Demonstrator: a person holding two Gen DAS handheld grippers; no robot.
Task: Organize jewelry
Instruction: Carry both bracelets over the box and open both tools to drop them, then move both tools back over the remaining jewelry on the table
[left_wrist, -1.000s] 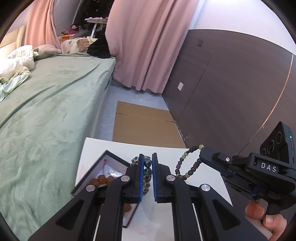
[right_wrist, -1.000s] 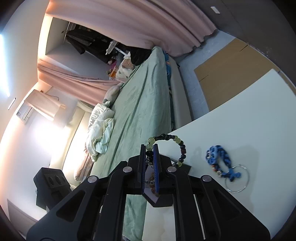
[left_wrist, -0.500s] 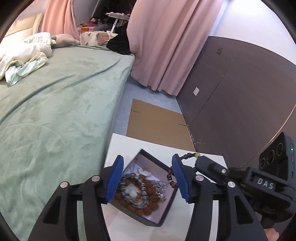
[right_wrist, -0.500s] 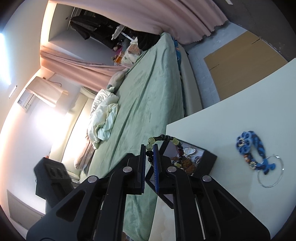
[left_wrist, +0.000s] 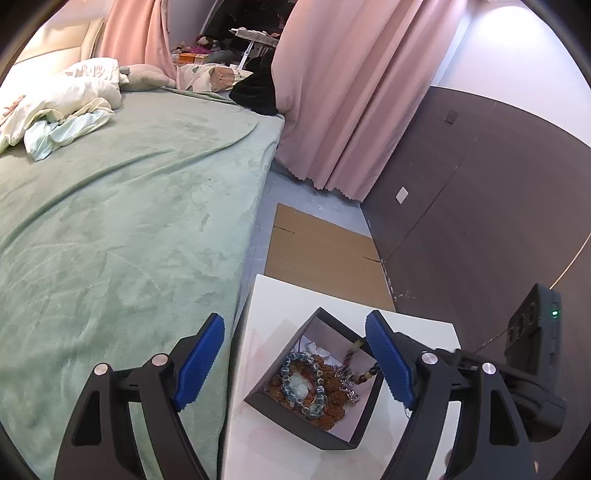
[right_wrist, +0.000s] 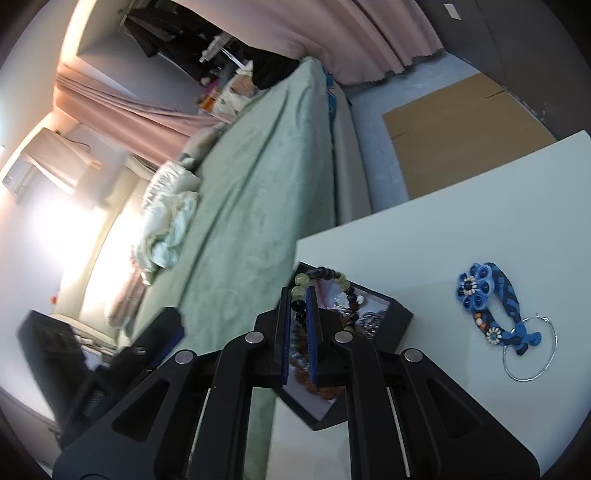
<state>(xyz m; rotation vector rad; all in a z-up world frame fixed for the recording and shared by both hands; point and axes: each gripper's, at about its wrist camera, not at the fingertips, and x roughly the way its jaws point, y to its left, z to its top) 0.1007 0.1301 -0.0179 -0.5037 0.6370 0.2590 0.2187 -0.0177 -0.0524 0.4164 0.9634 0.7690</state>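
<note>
A black jewelry box (left_wrist: 291, 411) sits on the white table (left_wrist: 280, 302) near its left edge. Inside lie a grey-blue bead bracelet (left_wrist: 286, 373), brown beads and silver pieces. My left gripper (left_wrist: 295, 363) is open and empty above the box. My right gripper (right_wrist: 298, 308) is shut on a dark-and-green bead bracelet (right_wrist: 334, 276) and holds it over the box (right_wrist: 400, 315); part of that bracelet shows in the left wrist view (left_wrist: 352, 349). A blue woven bracelet (right_wrist: 491, 310) with a silver hoop (right_wrist: 532, 350) lies on the table to the right.
A green-covered bed (left_wrist: 129, 221) runs along the table's left side. Flat cardboard (left_wrist: 321, 251) lies on the floor beyond the table. Pink curtains (left_wrist: 351, 92) and a dark wall panel (left_wrist: 480, 203) stand behind.
My left gripper let go of the grey-blue bracelet, which now lies in the box, and rose with its fingers wide. My right gripper carried its bracelet over the box.
</note>
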